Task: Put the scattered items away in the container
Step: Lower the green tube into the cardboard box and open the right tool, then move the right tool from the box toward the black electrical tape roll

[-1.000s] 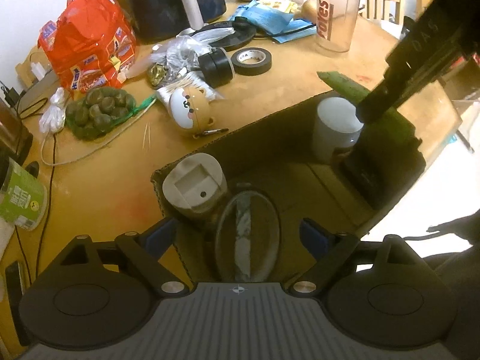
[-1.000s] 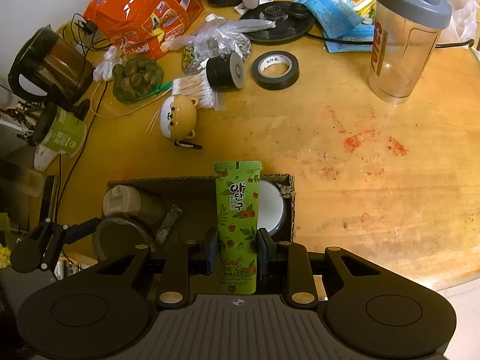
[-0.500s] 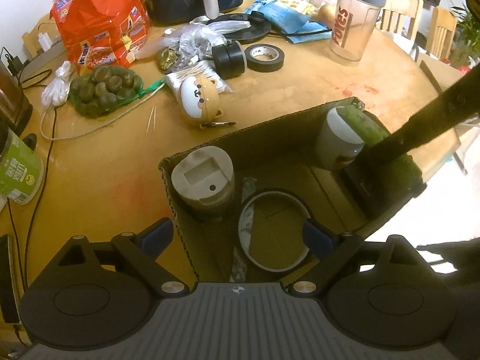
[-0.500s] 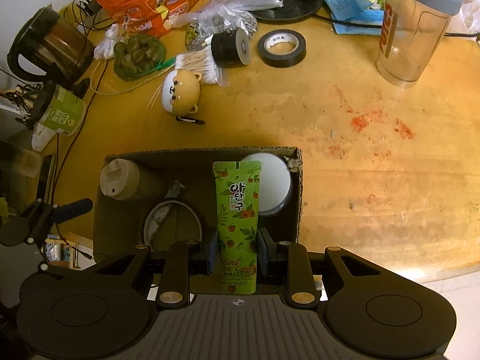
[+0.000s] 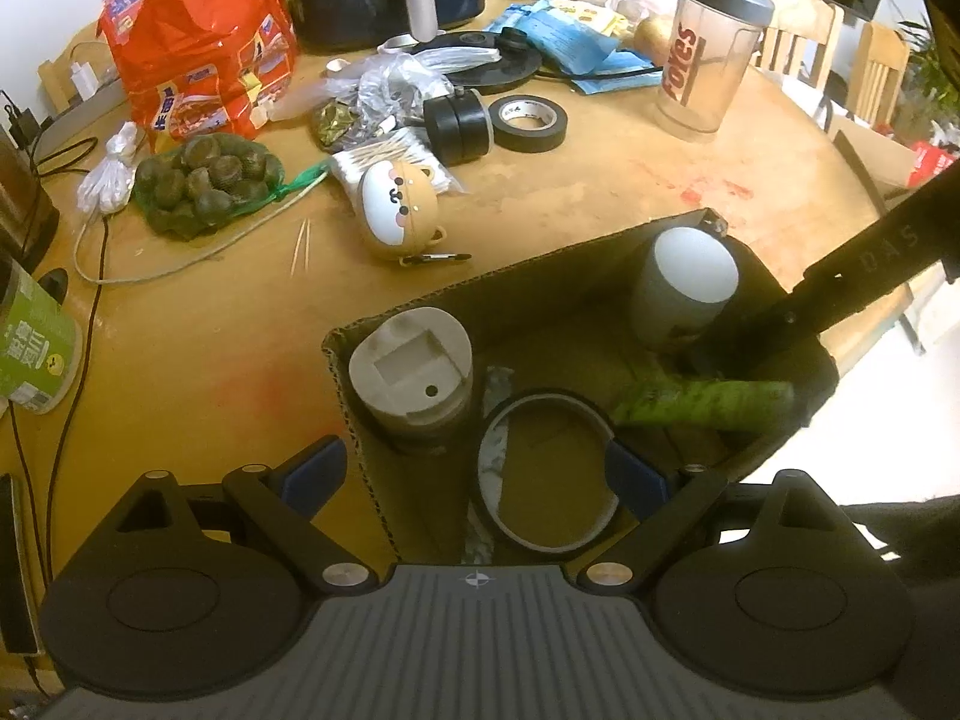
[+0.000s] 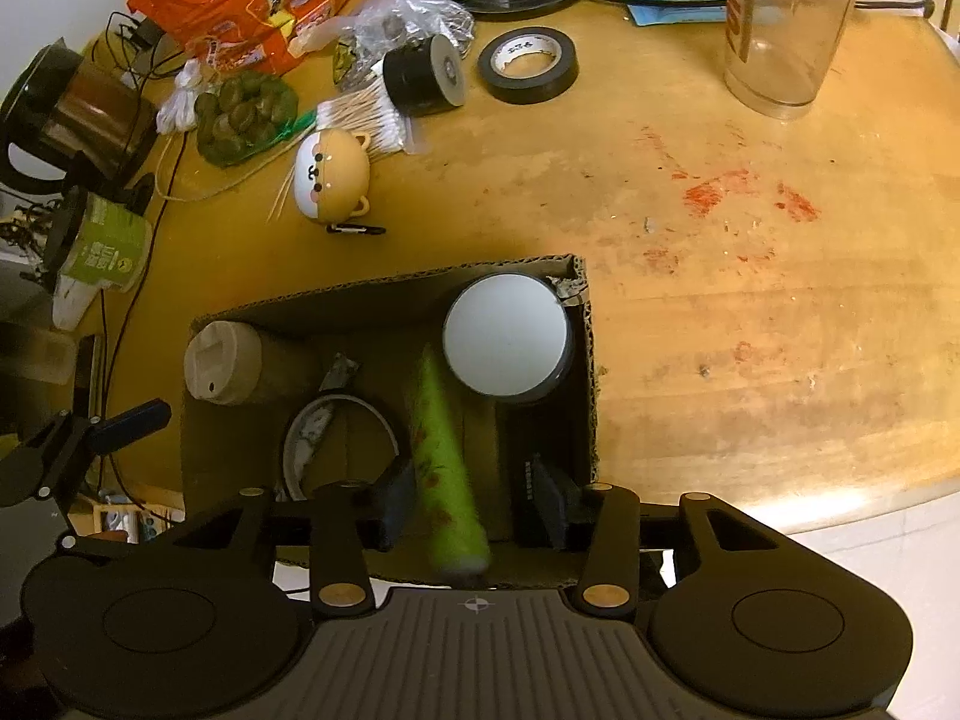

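So the round wooden table point(image 6: 720, 312) is a mess, red stains ahead of the right gripper point(image 6: 474, 510). Its jaws have just been opening; the green hand cream tube point(image 6: 444, 468) lies loose between them inside the cardboard box point(image 6: 591, 396). Left gripper point(image 5: 474, 471) gapes wide, empty. Only its view shows chairs point(image 5: 876, 72).
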`<action>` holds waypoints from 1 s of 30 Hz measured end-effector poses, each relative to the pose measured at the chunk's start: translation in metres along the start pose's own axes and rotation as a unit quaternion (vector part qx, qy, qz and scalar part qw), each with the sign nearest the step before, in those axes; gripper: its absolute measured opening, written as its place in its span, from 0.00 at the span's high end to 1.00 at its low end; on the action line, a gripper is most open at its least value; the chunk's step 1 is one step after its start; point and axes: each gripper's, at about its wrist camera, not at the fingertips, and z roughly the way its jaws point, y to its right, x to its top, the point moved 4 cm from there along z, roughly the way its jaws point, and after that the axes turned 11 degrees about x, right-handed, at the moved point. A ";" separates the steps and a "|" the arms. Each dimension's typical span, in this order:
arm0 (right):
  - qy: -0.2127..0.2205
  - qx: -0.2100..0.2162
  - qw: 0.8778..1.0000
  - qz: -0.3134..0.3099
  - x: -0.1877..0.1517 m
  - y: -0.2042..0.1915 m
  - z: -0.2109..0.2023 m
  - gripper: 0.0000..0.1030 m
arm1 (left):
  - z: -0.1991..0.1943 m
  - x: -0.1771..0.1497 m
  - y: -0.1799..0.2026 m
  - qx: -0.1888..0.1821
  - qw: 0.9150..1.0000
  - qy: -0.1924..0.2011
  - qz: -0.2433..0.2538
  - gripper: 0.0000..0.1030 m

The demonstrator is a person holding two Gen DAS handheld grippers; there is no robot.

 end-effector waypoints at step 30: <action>-0.075 -0.015 0.992 -0.104 -0.005 -0.024 0.031 0.75 | 0.003 0.003 -0.016 -0.001 0.999 -0.010 -0.030 0.08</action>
